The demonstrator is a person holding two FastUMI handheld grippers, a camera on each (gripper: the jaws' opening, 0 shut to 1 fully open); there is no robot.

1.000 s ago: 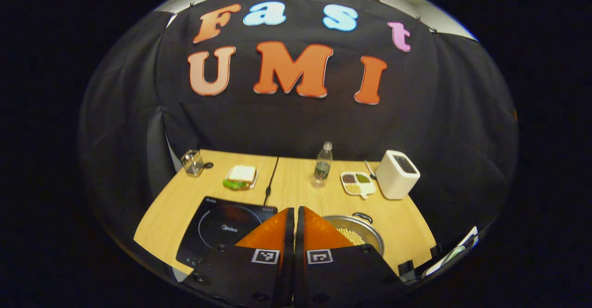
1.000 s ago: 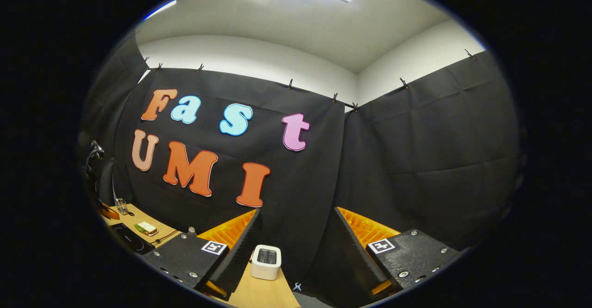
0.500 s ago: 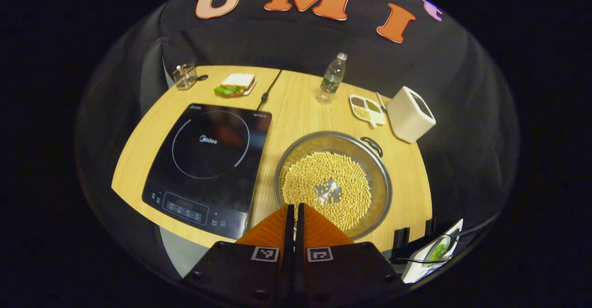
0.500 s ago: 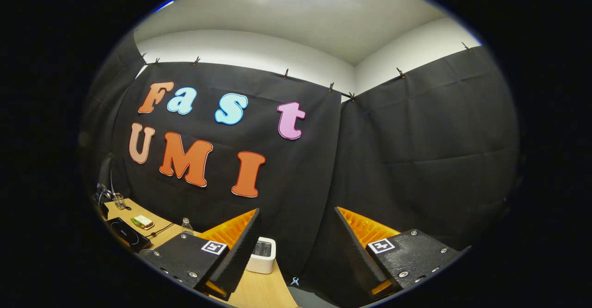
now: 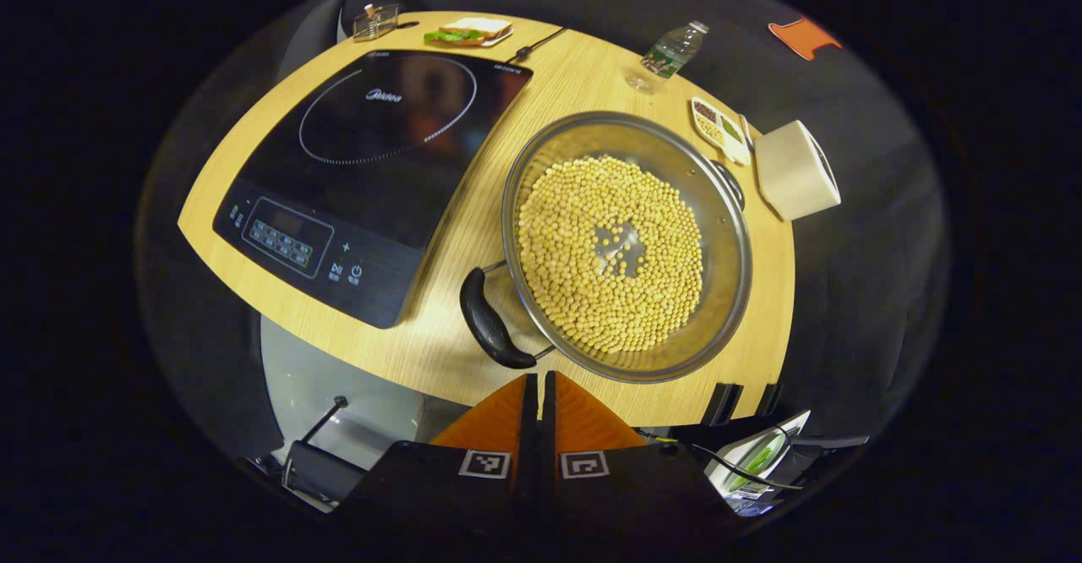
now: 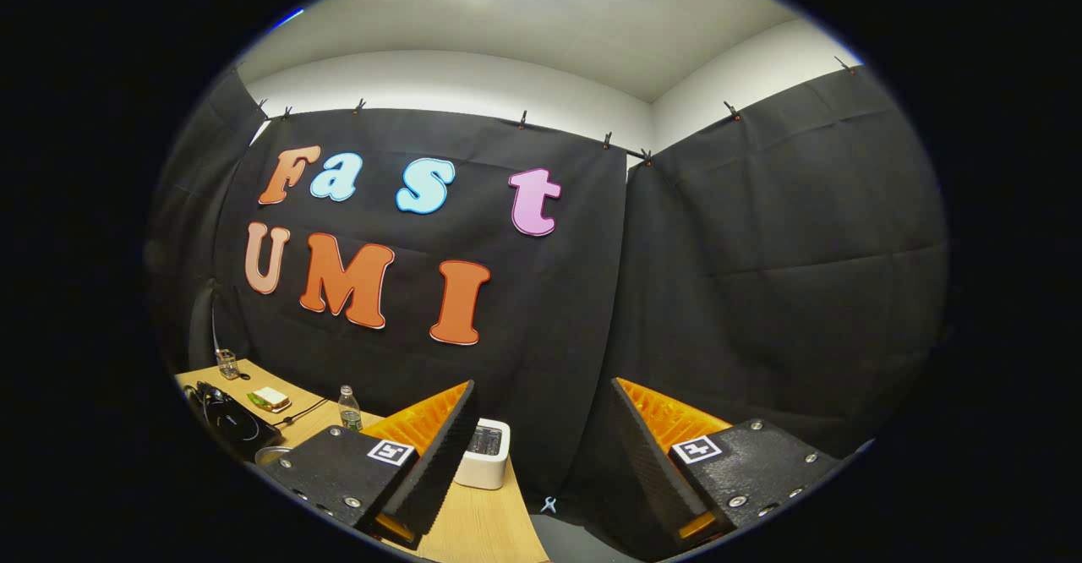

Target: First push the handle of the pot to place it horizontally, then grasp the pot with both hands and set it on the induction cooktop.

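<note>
Left tongs (image 5: 539,390) pressed together, empty, poised just short of the pot's near handle (image 5: 489,324). Step in hand, by my reading: the opening push, not yet begun. Handle sat at the pot's near-left, slanted; the next move likely called for setting the closed tips against it and nudging it round until both handles lay level across.

Pot (image 5: 626,243): wide, shallow, shiny metal, a layer of pale beans with a bare patch at centre. It stood on the tabletop (image 5: 456,242) just right of the cooktop (image 5: 363,174), not on it.

Right tongs (image 6: 541,428) spread wide, empty, aimed high toward the cloth wall; toaster (image 6: 484,454) beyond.
</note>
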